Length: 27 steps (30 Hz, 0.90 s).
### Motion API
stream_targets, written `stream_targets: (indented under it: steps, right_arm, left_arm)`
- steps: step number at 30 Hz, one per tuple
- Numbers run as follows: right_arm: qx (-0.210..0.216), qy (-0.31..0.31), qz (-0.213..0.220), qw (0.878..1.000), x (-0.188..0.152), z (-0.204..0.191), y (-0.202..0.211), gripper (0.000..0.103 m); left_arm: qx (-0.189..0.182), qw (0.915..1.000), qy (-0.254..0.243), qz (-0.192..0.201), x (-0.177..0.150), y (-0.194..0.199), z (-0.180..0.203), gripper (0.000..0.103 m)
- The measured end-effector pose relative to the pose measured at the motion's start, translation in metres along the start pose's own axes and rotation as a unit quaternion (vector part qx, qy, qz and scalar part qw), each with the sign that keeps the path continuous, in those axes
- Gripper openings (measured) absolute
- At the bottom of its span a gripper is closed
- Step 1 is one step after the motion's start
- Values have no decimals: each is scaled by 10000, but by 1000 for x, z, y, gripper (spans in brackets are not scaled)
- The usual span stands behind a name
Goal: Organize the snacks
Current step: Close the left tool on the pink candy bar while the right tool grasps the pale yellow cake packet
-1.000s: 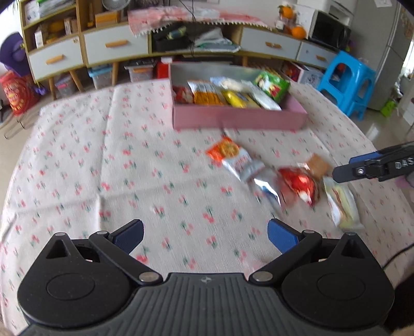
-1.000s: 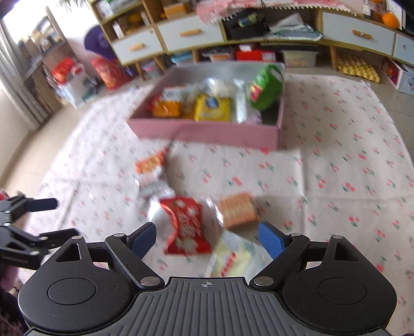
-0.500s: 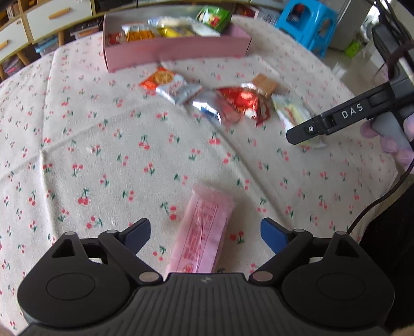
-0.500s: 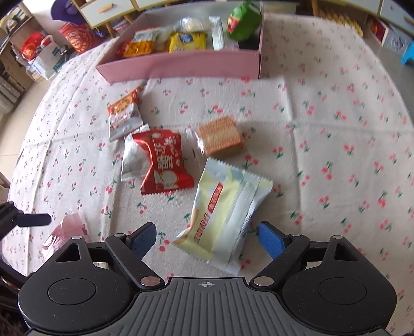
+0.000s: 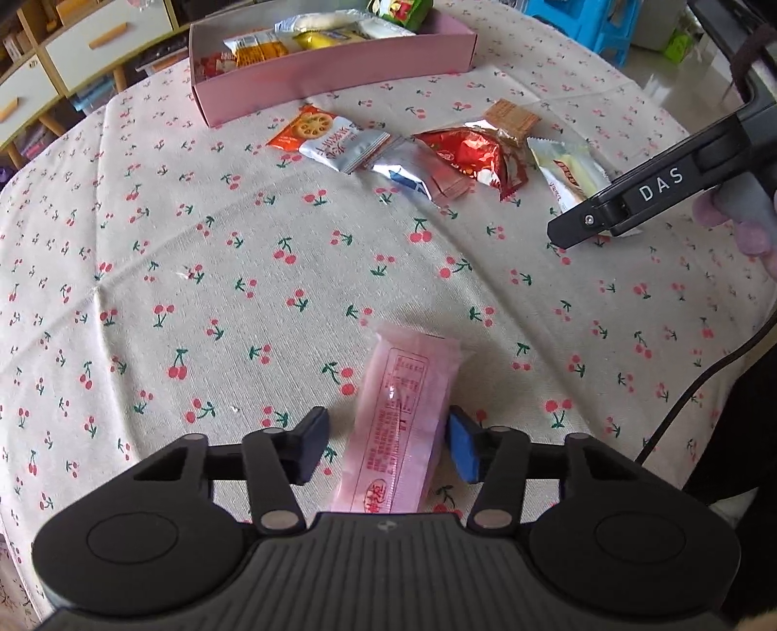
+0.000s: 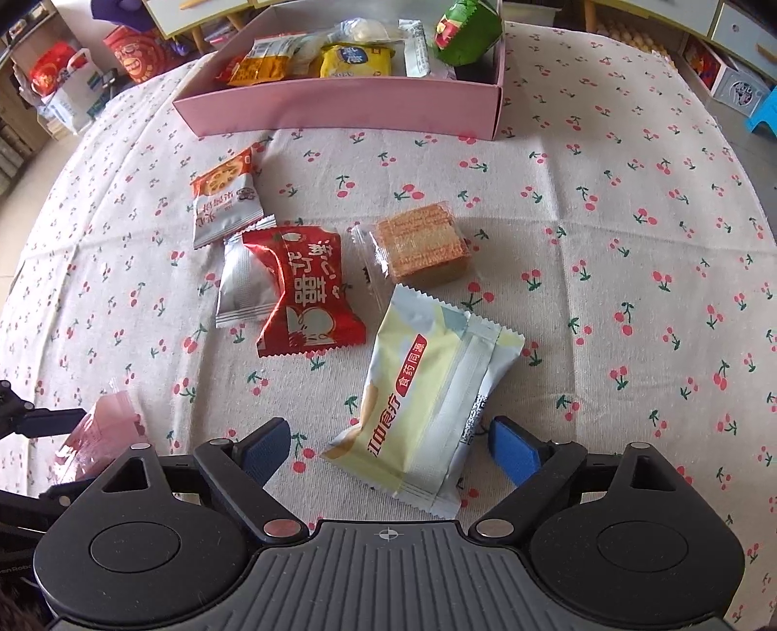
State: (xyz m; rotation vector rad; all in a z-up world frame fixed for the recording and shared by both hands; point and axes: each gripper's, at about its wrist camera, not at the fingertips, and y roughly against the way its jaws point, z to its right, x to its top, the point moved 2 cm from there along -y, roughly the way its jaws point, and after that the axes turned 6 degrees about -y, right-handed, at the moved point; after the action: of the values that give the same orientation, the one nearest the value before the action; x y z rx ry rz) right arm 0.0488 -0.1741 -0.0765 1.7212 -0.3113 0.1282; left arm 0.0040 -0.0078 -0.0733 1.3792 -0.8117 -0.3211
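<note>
Cherry-print surface point(image 5: 243, 272) under everything. Pink box point(image 6: 340, 109) at the far edge, already loaded with snacks. Loose packs scattered just in front of it. Right claw point(image 6: 388, 449) spread wide around the pale yellow pack point(image 6: 432, 388), not touching it. Left claw point(image 5: 386, 449) closing on the pink wafer pack point(image 5: 398, 427), one pad just at its edge.

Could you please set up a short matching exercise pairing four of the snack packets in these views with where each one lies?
Things:
1. pink packet
2. pale yellow packet
3. green packet
4. red packet

Places:
A. inside the pink box
B. between the left gripper's closing jaws
C. between the right gripper's jaws
D. overlapping a silver packet

Pairs: 1-B, 2-C, 3-A, 4-D
</note>
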Motion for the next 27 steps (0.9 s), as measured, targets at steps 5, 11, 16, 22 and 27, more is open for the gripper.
stream_targets:
  steps: [5, 11, 16, 22, 27]
  right_arm:
    - [-35, 27, 1, 10000, 1, -1, -1, 91]
    - [-57, 17, 25, 10000, 1, 0, 0, 90]
    - [-169, 98, 114, 9997, -1, -2, 2, 80]
    - [-221, 242, 239, 9992, -2, -3, 4, 66]
    - [-344, 374, 476, 9976, 0, -5, 9, 46]
  left_arm:
    - [88, 9999, 17, 52, 1, 1, 0, 32]
    - [199, 9995, 140, 197, 3, 3, -3, 31]
    - [193, 9988, 295, 337, 6, 6, -6, 31]
    - [197, 9982, 380, 424, 9, 8, -7, 31]
    - [65, 9980, 444, 449, 11, 9, -7, 31]
